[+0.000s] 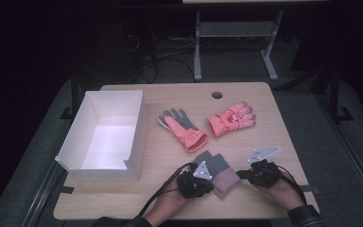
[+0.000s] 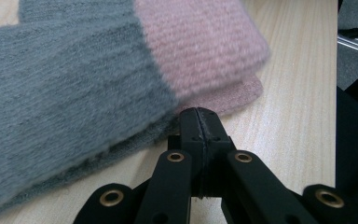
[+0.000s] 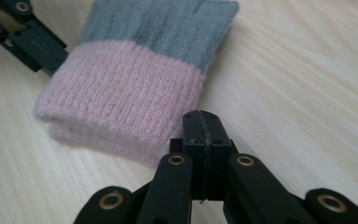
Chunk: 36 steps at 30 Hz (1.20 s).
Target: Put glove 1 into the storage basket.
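The knitted grey-and-pink gloves (image 1: pixel 217 172) lie stacked flat near the front edge of the worktop (image 1: pixel 274 127), between the two grippers. They look light, soft and floppy, with a thick ribbed pink cuff (image 3: pixel 121 93) that should squash and give good bite. I'd pinch through both layers at the cuff edge, since a single layer would likely peel away.

The left gripper (image 2: pixel 198 116) sits just at the gloves' edge and the right gripper (image 3: pixel 199 119) just beside the cuff, each with its jaws pressed together on nothing.

Farther back lie two orange gloves (image 1: pixel 231 118), with a white box (image 1: pixel 75 142) to the left.
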Motion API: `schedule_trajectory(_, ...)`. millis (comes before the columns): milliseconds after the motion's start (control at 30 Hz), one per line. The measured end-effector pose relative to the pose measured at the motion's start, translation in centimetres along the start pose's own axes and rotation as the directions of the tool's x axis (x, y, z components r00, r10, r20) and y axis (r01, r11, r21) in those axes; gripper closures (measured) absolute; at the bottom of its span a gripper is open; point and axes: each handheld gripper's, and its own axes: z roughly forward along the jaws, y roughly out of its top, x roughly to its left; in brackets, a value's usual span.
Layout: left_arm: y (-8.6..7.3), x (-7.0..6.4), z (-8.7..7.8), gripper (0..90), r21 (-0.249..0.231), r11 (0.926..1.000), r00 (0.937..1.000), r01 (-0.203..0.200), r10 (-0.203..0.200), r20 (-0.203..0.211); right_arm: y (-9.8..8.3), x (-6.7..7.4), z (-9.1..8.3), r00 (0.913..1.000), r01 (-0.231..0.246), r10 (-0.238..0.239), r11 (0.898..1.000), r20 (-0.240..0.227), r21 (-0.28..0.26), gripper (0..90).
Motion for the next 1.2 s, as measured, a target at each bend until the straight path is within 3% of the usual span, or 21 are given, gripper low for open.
schedule_trajectory(133, 0.0, 0.0, 0.0, 89.9, 0.002, 1.0, 1.0, -0.006, 0.006, -0.003, 0.2, 0.6, 0.1, 0.9997, 0.016, -0.016, 1.0, -0.018, 0.003, 90.0)
schedule_trajectory(267, -0.1, 0.2, -0.6, 89.9, 0.01, 0.9999, 1.0, 0.003, -0.003, 0.004, 0.1, 0.2, -0.1, 0.9998, 0.018, -0.018, 1.0, 0.001, -0.002, 90.0)
schedule_trajectory(300, -0.3, 0.5, -1.4, 89.8, 0.0, 0.9992, 0.9992, 0.04, -0.04, -0.003, -0.1, -0.2, -0.1, 0.9999, 0.004, -0.004, 1.0, 0.012, -0.007, 90.0)
schedule_trajectory(400, -0.5, 1.2, -2.1, 89.9, 0.003, 0.9983, 0.9981, 0.058, -0.058, -0.023, -0.2, -0.6, 0.2, 0.9999, 0.002, -0.002, 1.0, 0.013, 0.007, 90.0)
schedule_trajectory(500, -1.2, 3.1, -3.2, 89.9, -0.007, 0.9923, 0.9896, 0.124, -0.124, -0.072, -0.1, -0.3, 0.6, 0.9999, 0.013, -0.013, 1.0, 0.001, 0.021, 90.0)
schedule_trajectory(533, -1.2, 3.1, -3.2, 89.9, -0.007, 0.9923, 0.9896, 0.124, -0.124, -0.072, -0.1, -0.3, 0.6, 0.9999, 0.013, -0.013, 1.0, 0.001, 0.021, 90.0)
schedule_trajectory(633, -1.5, 4.1, -3.1, 89.9, -0.021, 0.9831, 0.9804, 0.182, -0.183, -0.074, 0.0, 0.0, 0.7, 0.9995, 0.029, -0.029, 0.999, -0.017, 0.027, 90.0)
schedule_trajectory(667, -1.4, 4.3, -3.1, 89.9, -0.003, 0.9854, 0.9824, 0.17, -0.17, -0.077, 0.0, 0.1, 0.7, 0.9992, 0.034, -0.033, 0.999, -0.02, 0.027, 90.0)
schedule_trajectory(767, -1.3, 4.3, -2.7, 89.9, -0.006, 0.9836, 0.9804, 0.18, -0.18, -0.08, 0.0, 0.3, 0.7, 0.9989, 0.034, -0.033, 0.999, -0.033, 0.031, 90.0)
schedule_trajectory(800, -1.2, 4.5, -2.8, 89.8, 0.017, 0.9872, 0.984, 0.158, -0.156, -0.085, 0.0, 0.4, 0.8, 0.9988, 0.037, -0.036, 0.999, -0.034, 0.035, 90.0)
schedule_trajectory(900, -0.8, 4.5, -2.6, 89.8, 0.03, 0.9904, 0.9843, 0.135, -0.131, -0.119, 0.0, 0.7, 0.9, 0.9976, 0.043, -0.041, 0.998, -0.056, 0.037, 90.0)
schedule_trajectory(1200, -0.3, 6.1, -2.8, 89.8, 0.02, 0.9894, 0.9834, 0.144, -0.141, -0.115, 0.5, 2.5, 1.7, 0.9878, 0.1, -0.095, 0.994, -0.124, 0.037, 90.0)
